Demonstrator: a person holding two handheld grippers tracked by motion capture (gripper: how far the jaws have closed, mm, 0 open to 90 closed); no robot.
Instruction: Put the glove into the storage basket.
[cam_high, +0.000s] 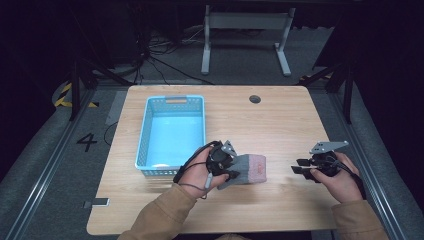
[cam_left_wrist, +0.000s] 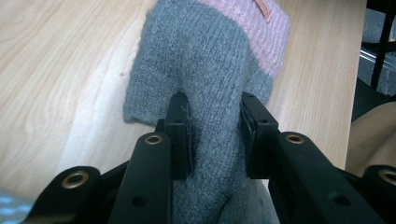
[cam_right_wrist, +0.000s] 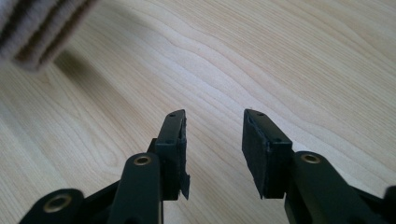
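Note:
A grey knitted sock (cam_high: 250, 169) with a pink cuff lies on the wooden table (cam_high: 280, 125), just right of the basket's front corner. My left gripper (cam_high: 231, 172) is shut on its grey end. In the left gripper view a fold of the sock (cam_left_wrist: 210, 60) is pinched between the two jaws of the left gripper (cam_left_wrist: 212, 107), and the pink cuff points away. My right gripper (cam_high: 299, 166) hovers open to the right of the sock, a short gap away. In the right gripper view the right gripper (cam_right_wrist: 213, 121) has nothing between its jaws, and the sock's cuff edge (cam_right_wrist: 37, 23) sits at the top left.
A light blue plastic basket (cam_high: 144, 132) stands on the left half of the table, with nothing visible in it. A round cable hole (cam_high: 255, 99) is near the far edge. Bare wood stretches over the right and far parts of the table.

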